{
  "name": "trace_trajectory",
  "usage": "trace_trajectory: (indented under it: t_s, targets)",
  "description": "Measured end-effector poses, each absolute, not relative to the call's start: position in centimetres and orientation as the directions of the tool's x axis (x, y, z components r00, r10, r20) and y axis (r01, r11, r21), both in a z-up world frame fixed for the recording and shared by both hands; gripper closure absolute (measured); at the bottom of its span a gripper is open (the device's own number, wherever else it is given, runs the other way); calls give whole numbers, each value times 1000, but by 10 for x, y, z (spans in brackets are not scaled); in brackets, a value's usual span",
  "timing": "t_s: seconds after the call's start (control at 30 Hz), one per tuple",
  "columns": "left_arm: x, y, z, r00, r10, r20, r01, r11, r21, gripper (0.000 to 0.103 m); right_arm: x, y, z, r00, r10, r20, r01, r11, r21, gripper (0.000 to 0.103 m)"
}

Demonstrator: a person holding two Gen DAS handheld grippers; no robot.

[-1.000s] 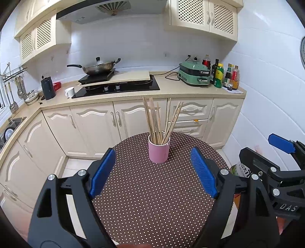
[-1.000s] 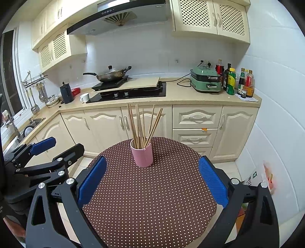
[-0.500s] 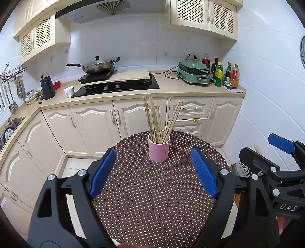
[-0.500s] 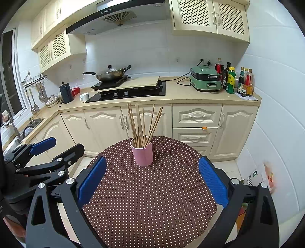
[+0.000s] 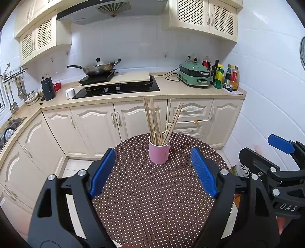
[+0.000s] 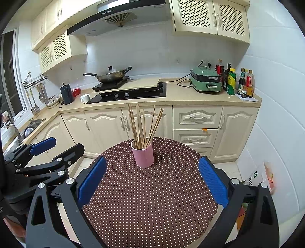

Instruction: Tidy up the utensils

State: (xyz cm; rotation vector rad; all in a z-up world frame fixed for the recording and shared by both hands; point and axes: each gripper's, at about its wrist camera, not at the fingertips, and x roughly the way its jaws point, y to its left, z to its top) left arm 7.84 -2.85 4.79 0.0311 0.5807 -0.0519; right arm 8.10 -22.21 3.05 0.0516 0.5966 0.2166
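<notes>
I'm standing in a home kitchen. Cream cabinets (image 6: 106,124) run under an L-shaped counter (image 6: 190,97), with lattice-door cupboards (image 6: 209,17) above. A wok (image 6: 110,75) sits by the black glass hob (image 6: 133,93) under a range hood (image 6: 118,17). A green electric cooker (image 6: 205,82), sauce bottles (image 6: 231,82), a sink (image 6: 34,124) and hanging ladles (image 6: 33,99) fill the edges, white tiles all round.

White letters "DAS" stand on the black body of the right gripper (image 5: 282,146), seen from the left wrist; print on the floor bag (image 5: 243,168) is unreadable.
</notes>
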Motion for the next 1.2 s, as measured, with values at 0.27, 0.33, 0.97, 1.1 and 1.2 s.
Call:
trace_trajectory:
  t_s: [0.27, 0.33, 0.97, 1.1, 1.2]
  targets:
    - [79, -30, 48, 831, -46, -555, 60, 998, 7, 23, 81, -225, 31, 803, 217, -555, -184, 976, 116, 9]
    - [79, -31, 49, 831, -48, -555, 62, 998, 8, 23, 81, -226, 31, 803, 218, -555, -183, 976, 118, 9]
    - [81, -36, 49, 835, -39, -549, 58, 998, 18, 23, 85, -230, 31, 804, 216, -554, -176, 976, 124, 9]
    - [82, -37, 48, 833, -38, -552, 60, 998, 22, 23, 86, -233, 30, 804, 209, -556, -168, 978, 125, 9]
    - [83, -38, 48, 831, -38, -555, 61, 998, 23, 23, 86, -234, 29, 804, 207, -558, -164, 978, 128, 9]
